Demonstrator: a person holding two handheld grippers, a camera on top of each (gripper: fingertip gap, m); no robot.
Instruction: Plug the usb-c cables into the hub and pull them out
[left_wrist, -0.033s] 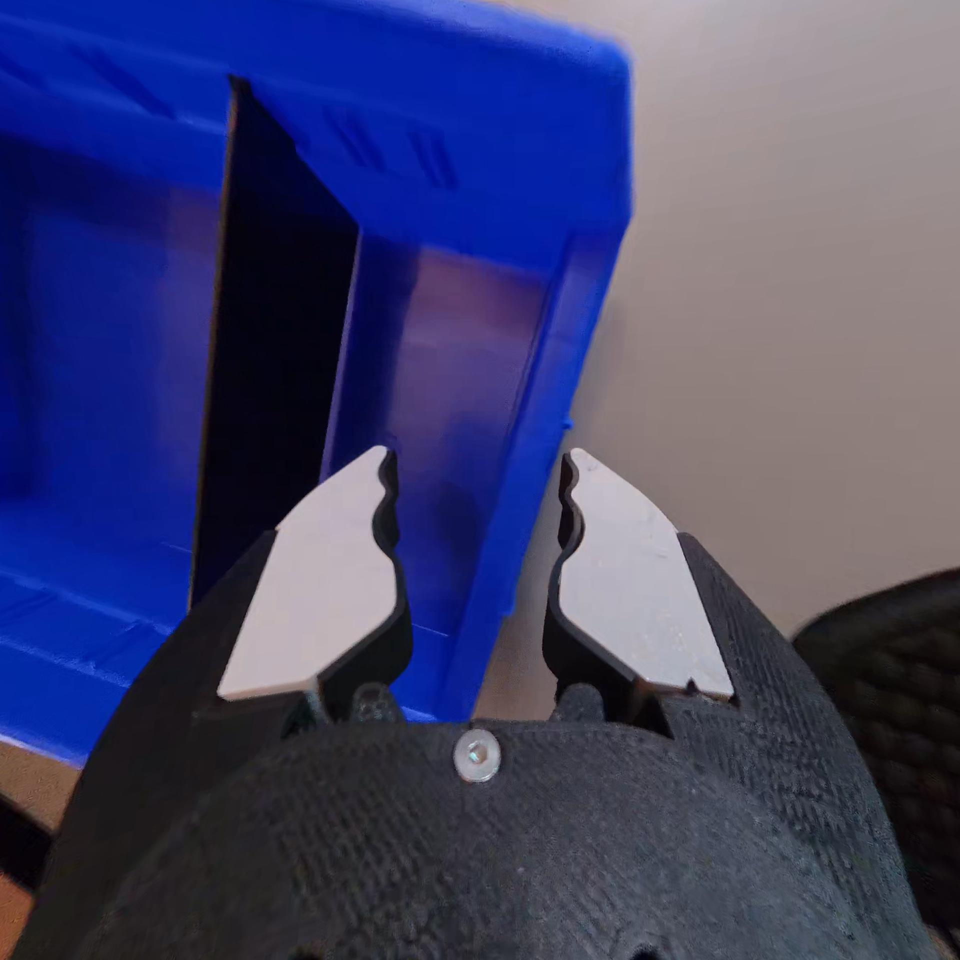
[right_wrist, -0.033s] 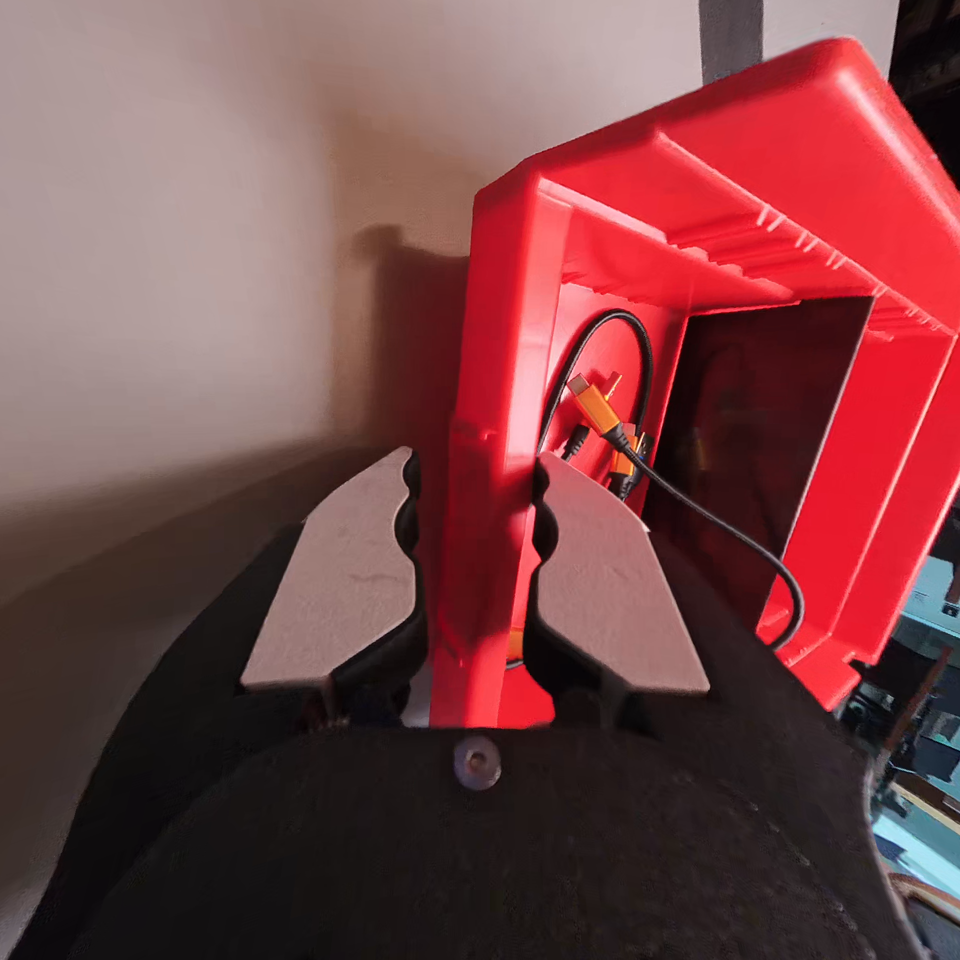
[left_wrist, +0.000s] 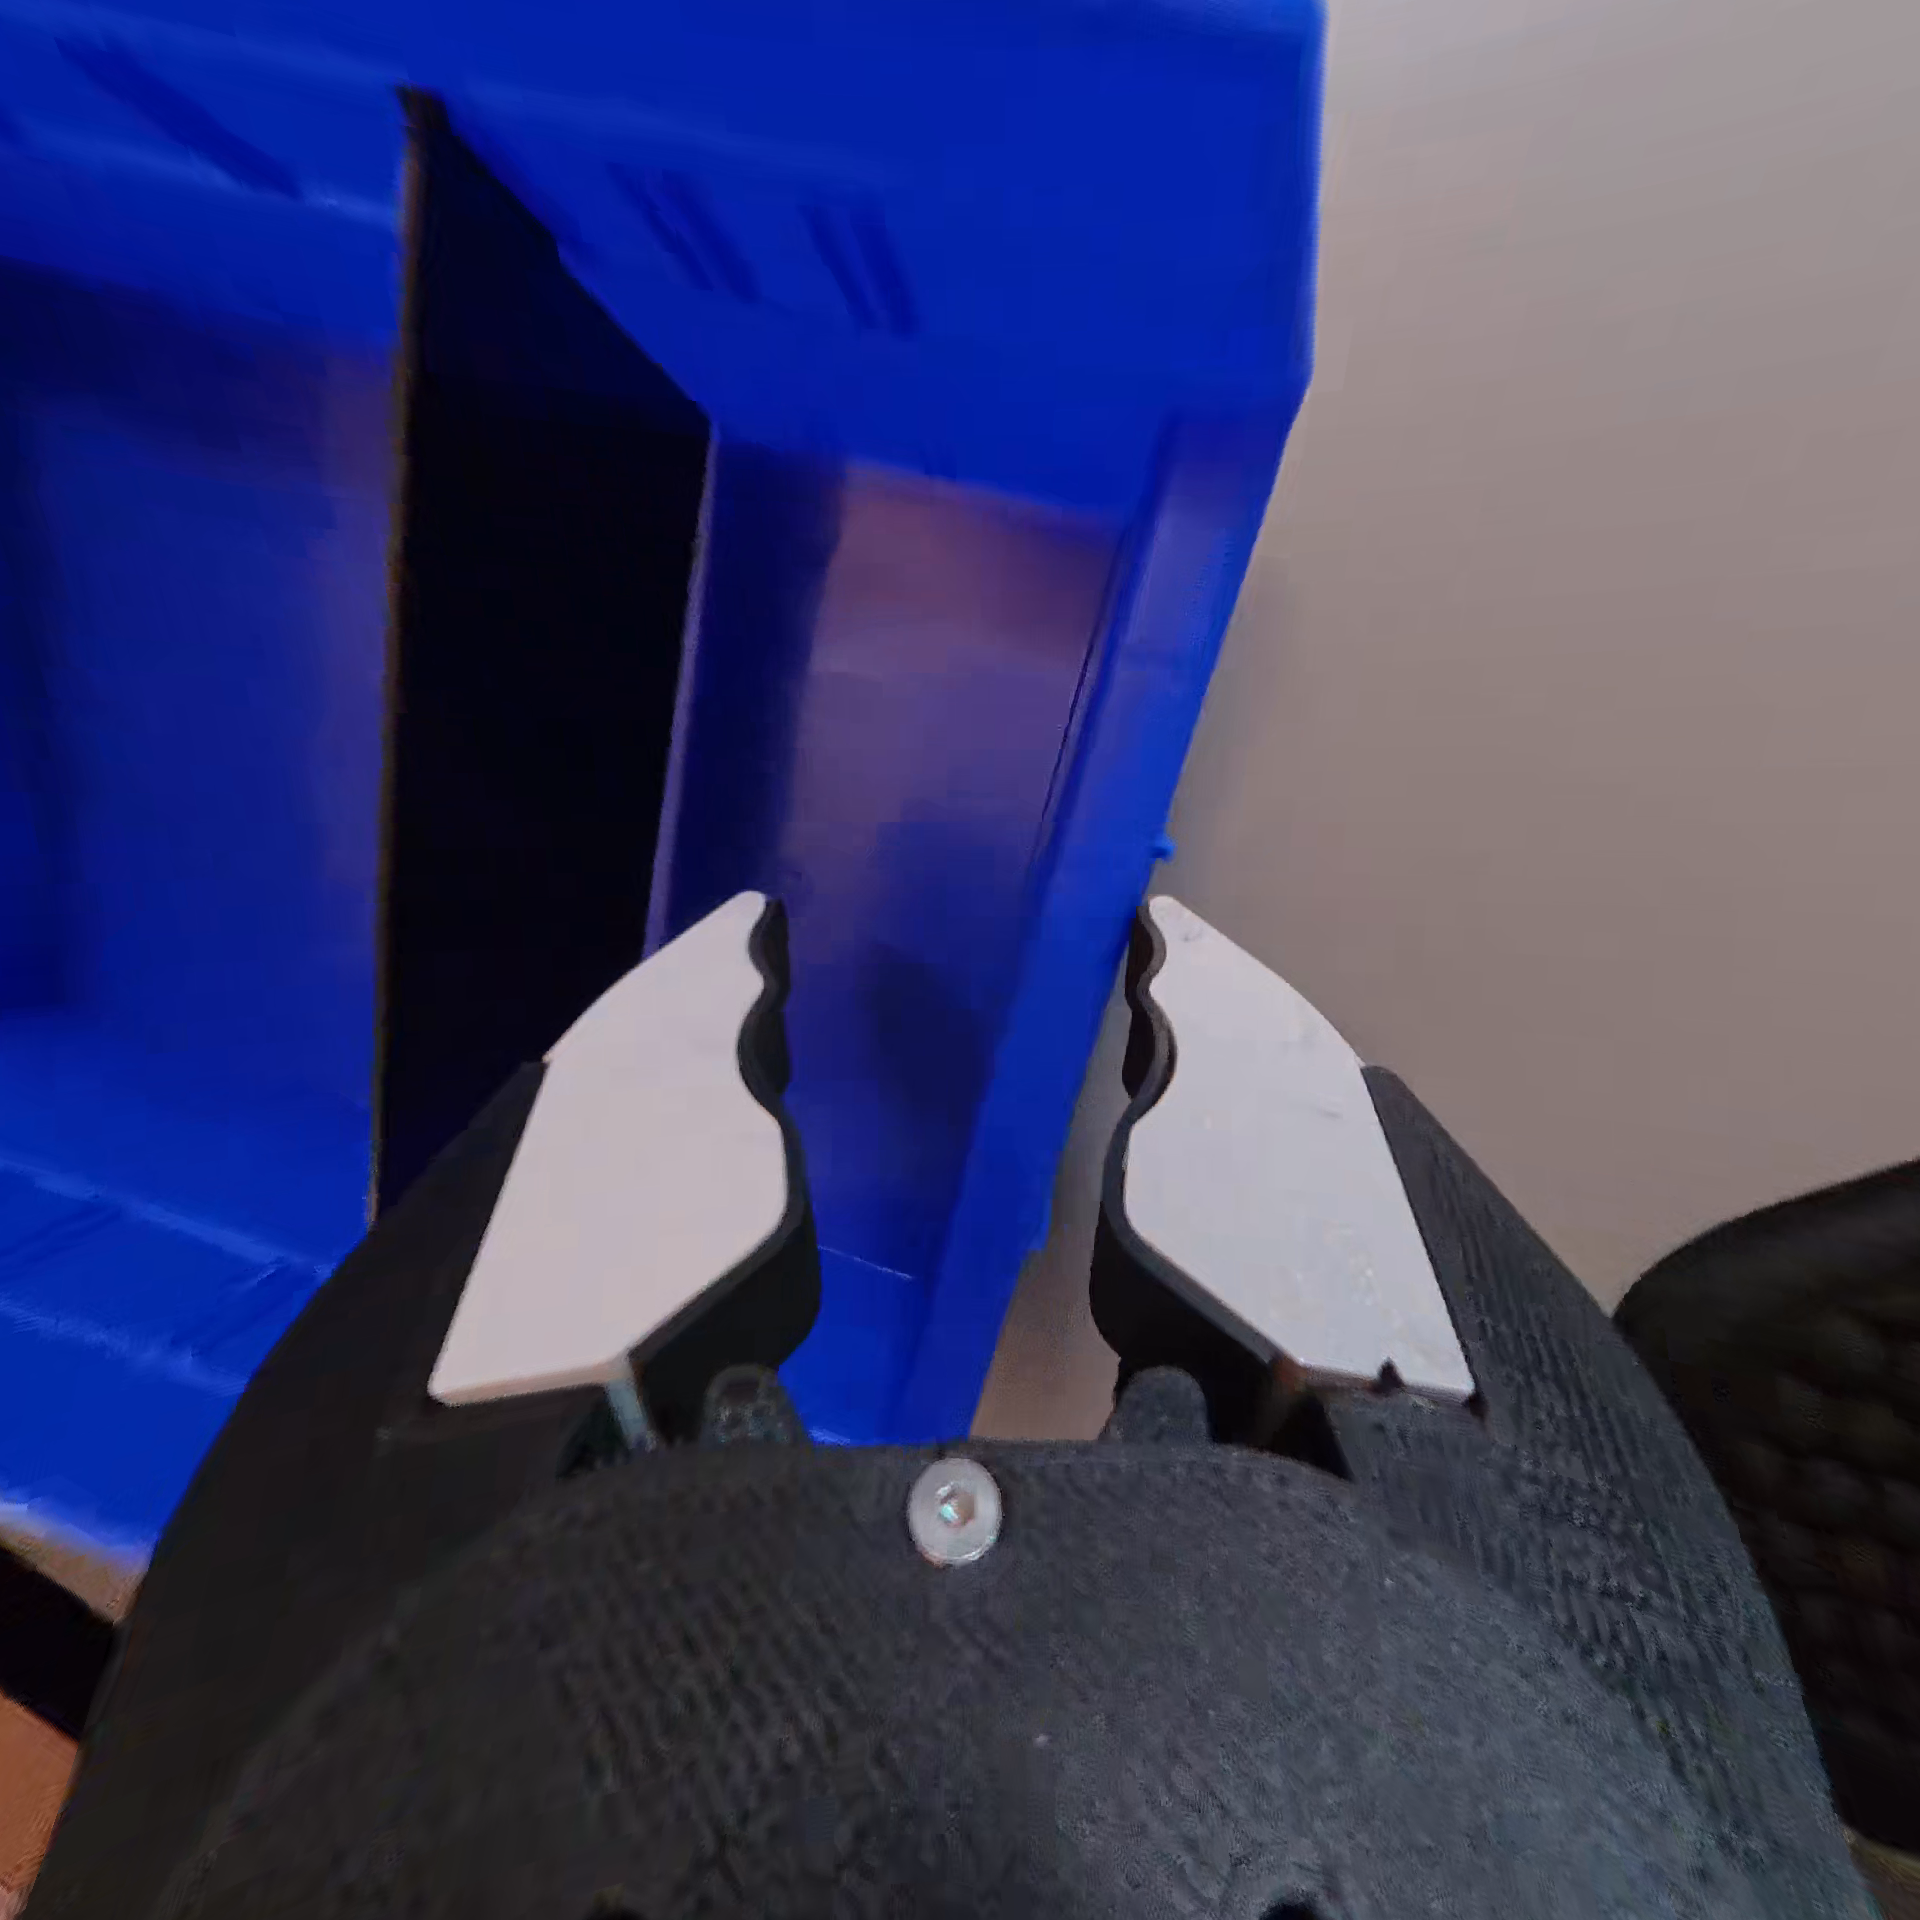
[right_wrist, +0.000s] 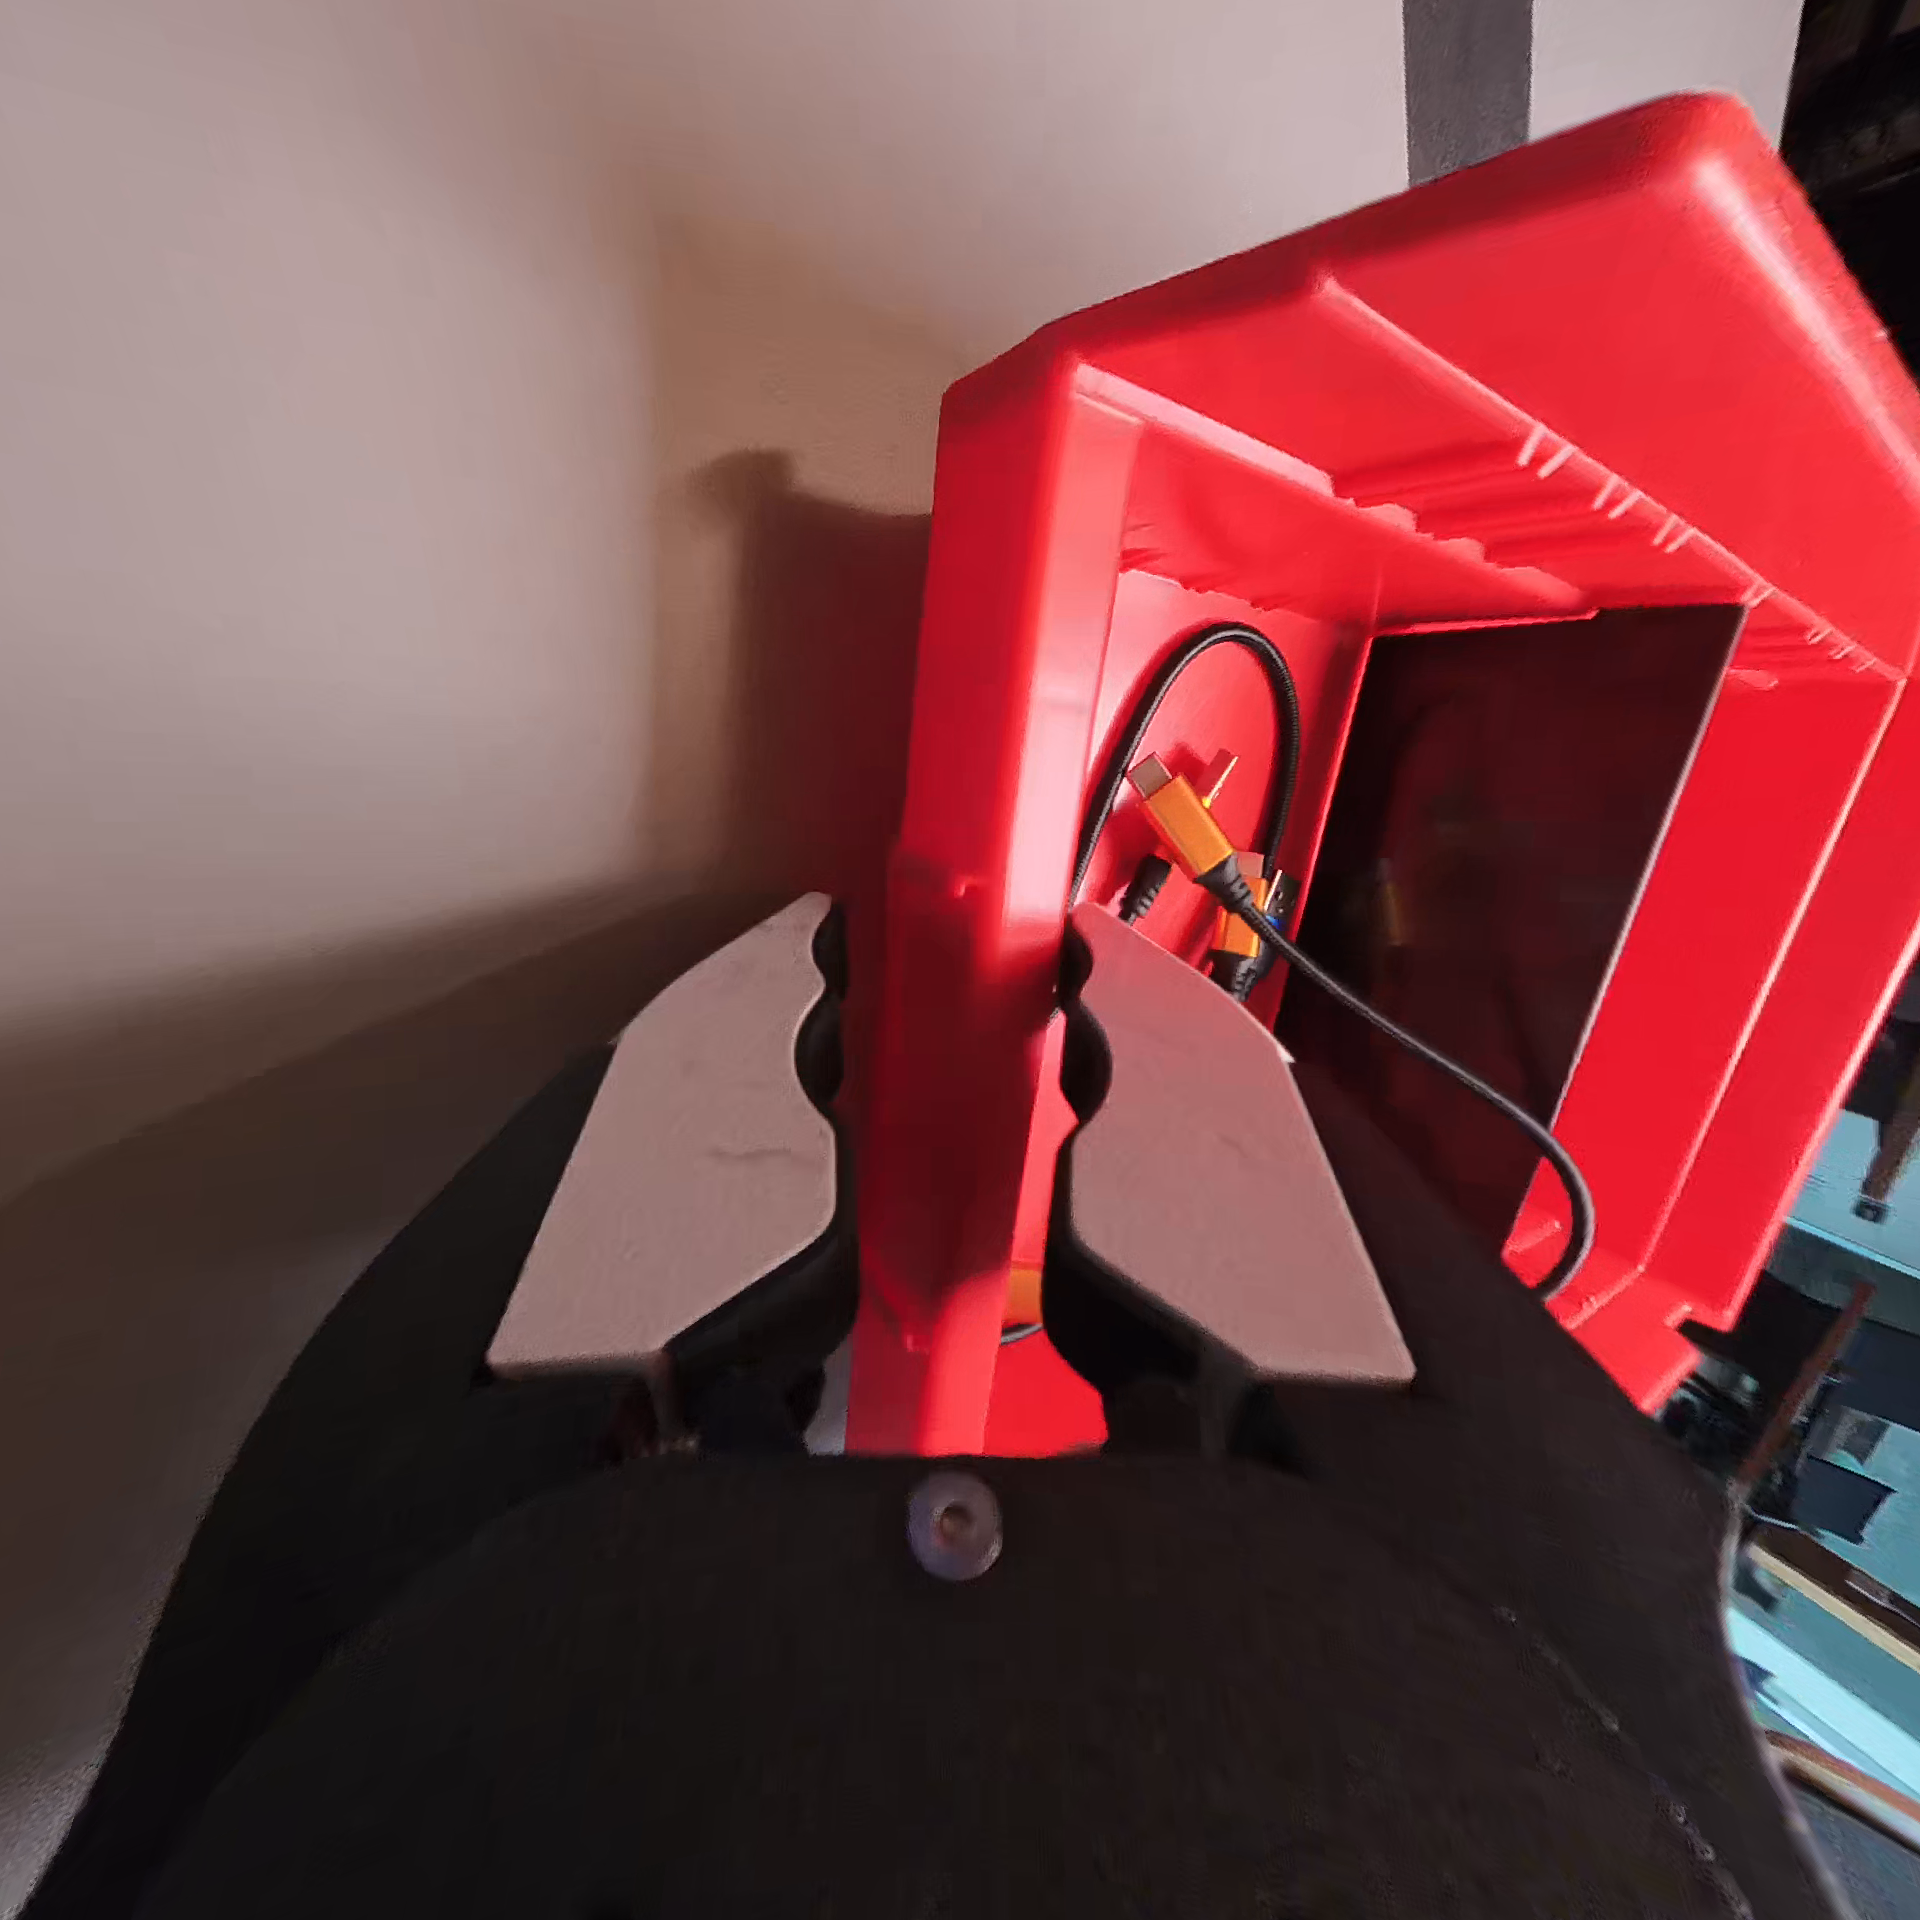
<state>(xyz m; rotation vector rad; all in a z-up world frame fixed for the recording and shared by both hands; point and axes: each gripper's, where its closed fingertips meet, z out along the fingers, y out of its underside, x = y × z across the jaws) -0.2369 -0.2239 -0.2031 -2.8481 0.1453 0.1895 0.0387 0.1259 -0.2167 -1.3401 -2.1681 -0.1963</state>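
Two bins gripped, nothing changed: right gripper (right_wrist: 951, 956) clamped on red bin (right_wrist: 1558, 436) wall, cables (right_wrist: 1195, 831) unplugged inside; left gripper (left_wrist: 956, 935) parted around blue bin (left_wrist: 1143, 727) wall.

No writing, label, brand mark, number or sign can be read in either view. The blue moulded plastic bin (left_wrist: 935, 312) shows only plain ribbed walls, and the red moulded plastic bin (right_wrist: 1558, 343) likewise carries no legible marking. The black braided cables with orange metal plugs (right_wrist: 1195, 831) inside the red bin bear nothing readable at this sharpness.
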